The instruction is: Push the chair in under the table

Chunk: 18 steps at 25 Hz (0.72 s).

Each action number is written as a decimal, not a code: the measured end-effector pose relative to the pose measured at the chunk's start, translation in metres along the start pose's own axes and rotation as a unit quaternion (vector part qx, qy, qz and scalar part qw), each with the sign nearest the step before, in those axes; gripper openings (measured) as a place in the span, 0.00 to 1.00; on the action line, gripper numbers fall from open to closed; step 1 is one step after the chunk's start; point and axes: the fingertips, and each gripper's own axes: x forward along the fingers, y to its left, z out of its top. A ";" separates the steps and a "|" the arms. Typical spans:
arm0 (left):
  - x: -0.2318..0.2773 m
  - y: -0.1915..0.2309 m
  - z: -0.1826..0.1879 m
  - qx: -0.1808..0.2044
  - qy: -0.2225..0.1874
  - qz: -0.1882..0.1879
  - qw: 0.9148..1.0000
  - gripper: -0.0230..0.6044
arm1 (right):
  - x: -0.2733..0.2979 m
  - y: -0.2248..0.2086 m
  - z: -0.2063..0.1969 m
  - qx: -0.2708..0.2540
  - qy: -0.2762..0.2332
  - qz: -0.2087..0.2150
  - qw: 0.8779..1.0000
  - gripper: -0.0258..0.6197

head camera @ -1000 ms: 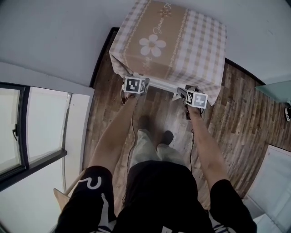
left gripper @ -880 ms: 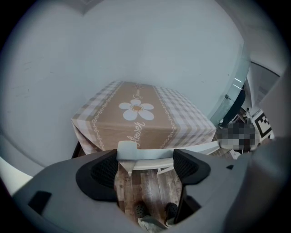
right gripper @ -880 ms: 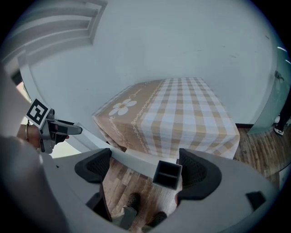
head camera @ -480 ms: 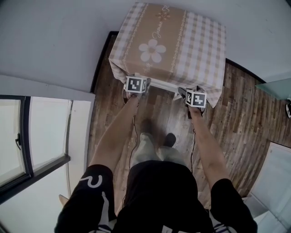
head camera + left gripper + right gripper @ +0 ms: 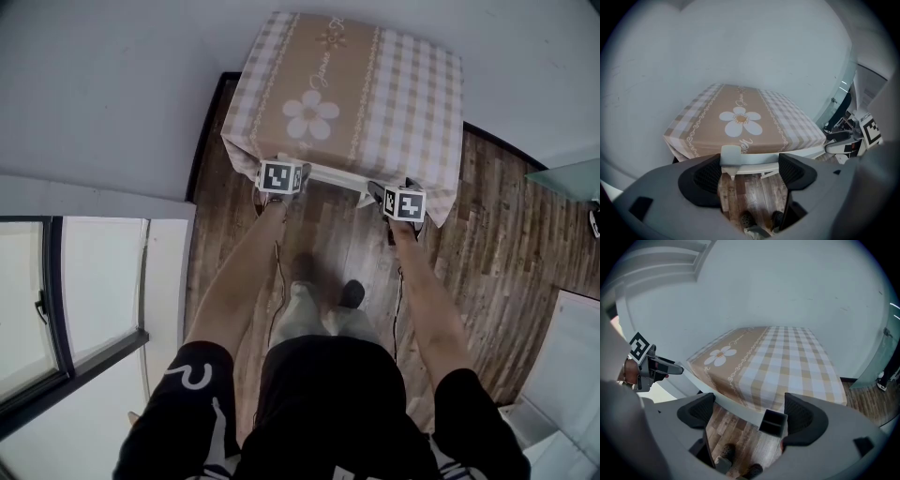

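Jaws gape on left gripper [image 5: 750, 172] and right gripper [image 5: 752, 417], both at the white chair's top rail [image 5: 757, 158]. Probably light and rigid, so push at both corners.

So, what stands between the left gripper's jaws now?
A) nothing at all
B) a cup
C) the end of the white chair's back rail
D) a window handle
C: in the left gripper view, the end of the white chair's back rail sits between the open jaws of the left gripper.

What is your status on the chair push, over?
Both open: left hand-held gripper, right hand-held gripper, jaws either side of the chair top rail. Seat hidden beneath the table. No obstruction visible.
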 end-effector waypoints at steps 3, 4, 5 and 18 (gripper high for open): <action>0.005 0.002 0.006 0.001 0.000 -0.004 1.000 0.66 | 0.004 -0.002 0.005 0.003 -0.001 -0.006 1.000 0.80; 0.007 0.003 0.008 0.002 -0.001 -0.006 1.000 0.66 | 0.006 -0.003 0.007 0.003 -0.001 -0.007 1.000 0.80; 0.008 0.004 0.011 0.003 -0.001 -0.007 1.000 0.66 | 0.007 -0.003 0.009 0.005 -0.001 -0.008 1.000 0.79; 0.025 0.009 0.039 0.010 -0.007 -0.014 1.000 0.66 | 0.022 -0.014 0.032 0.018 -0.004 -0.016 1.000 0.80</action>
